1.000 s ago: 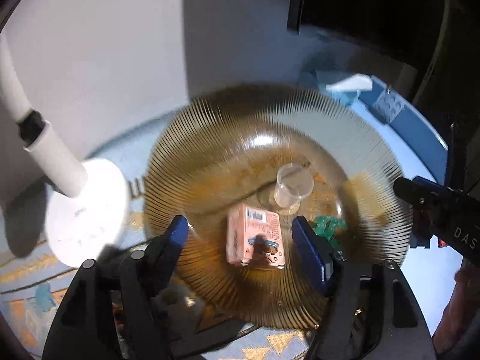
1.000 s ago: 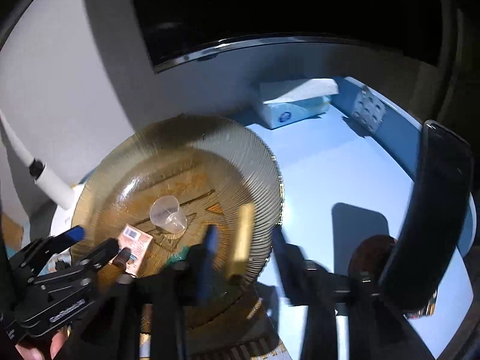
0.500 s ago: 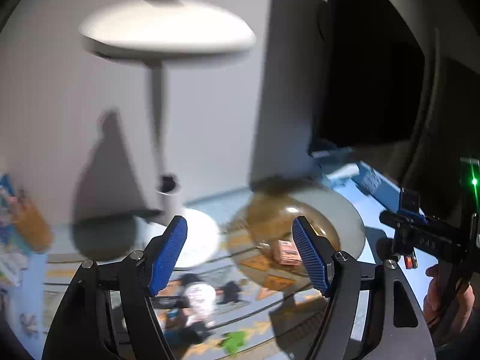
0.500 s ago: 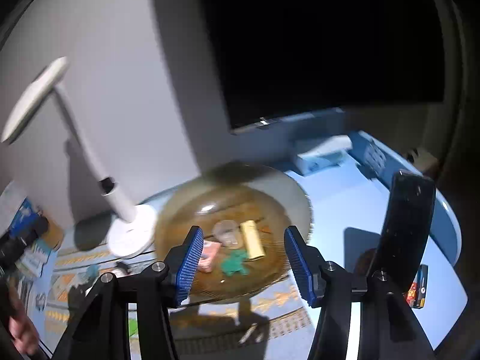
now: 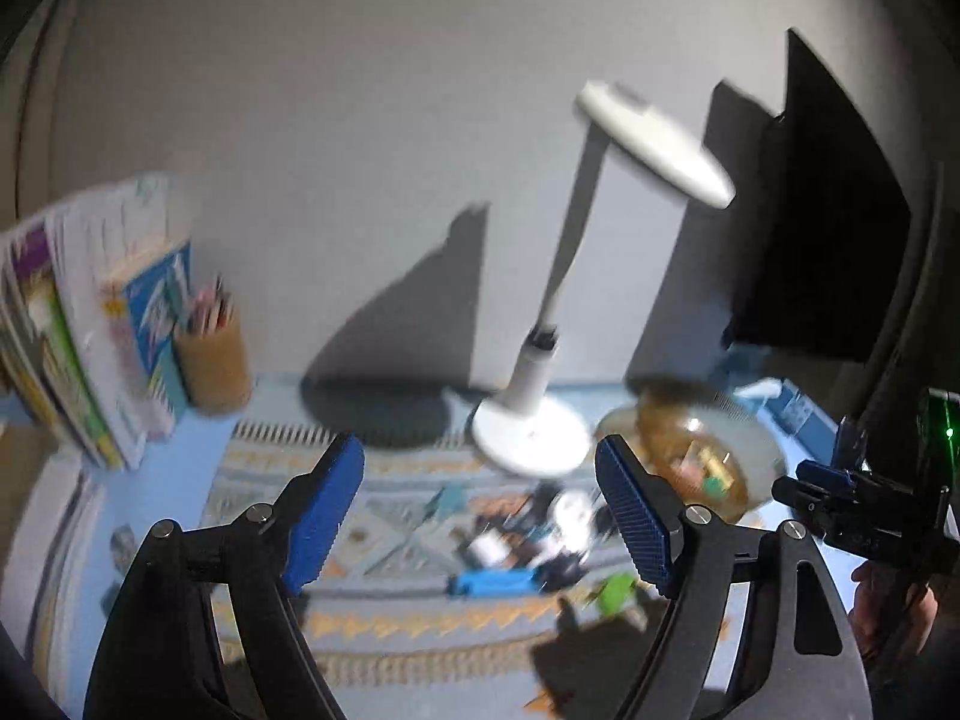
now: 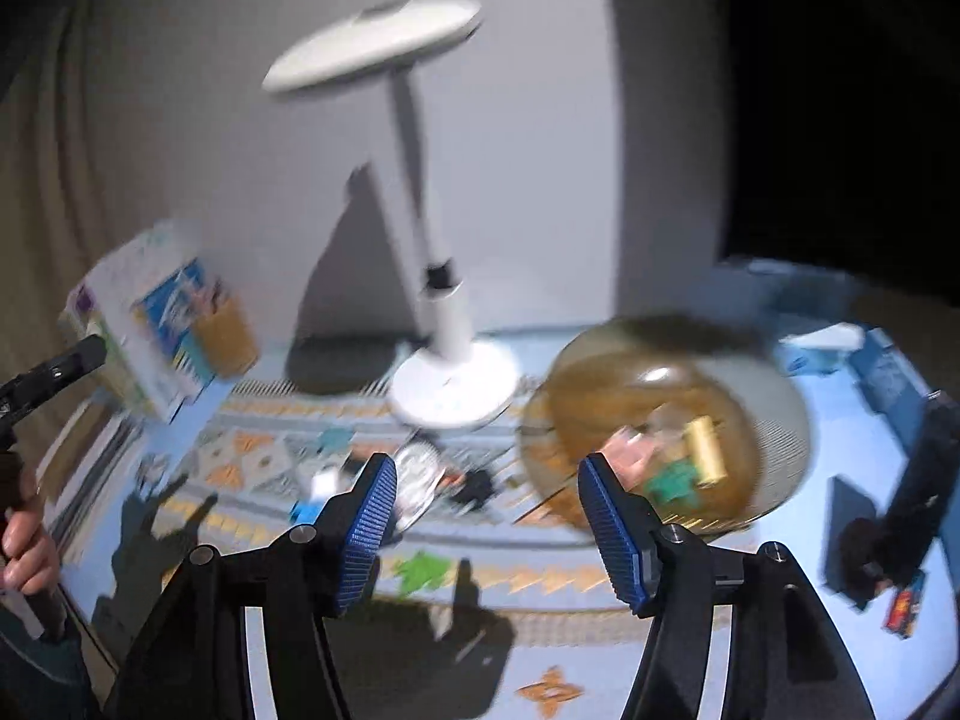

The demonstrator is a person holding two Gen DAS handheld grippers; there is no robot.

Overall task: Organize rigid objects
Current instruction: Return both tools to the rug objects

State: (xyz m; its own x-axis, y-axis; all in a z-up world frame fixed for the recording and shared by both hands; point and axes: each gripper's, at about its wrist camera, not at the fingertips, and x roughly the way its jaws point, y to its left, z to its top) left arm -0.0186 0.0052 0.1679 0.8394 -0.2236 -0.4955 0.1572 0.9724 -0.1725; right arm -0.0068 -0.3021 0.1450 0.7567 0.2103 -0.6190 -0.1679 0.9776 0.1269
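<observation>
Blue counter (image 6: pixel 798 648), one patterned mat (image 6: pixel 252 462), one lamp (image 6: pixel 444 324), one amber plate (image 6: pixel 780 420). My left claw (image 5: pixel 480 507) and right claw (image 6: pixel 486 522) are both released and empty, jaws just widened. A second ago both hovered over the plate; now I see it from farther off.

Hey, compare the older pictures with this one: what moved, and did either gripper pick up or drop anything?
Both pulled back and up from the amber plate. The right hand-held gripper let go of the yellow block, which now lies on the plate; its jaws have just been opening, nothing between them. The left hand-held gripper is empty too, jaws just opening wider. Lamp and plate stayed put.
</observation>
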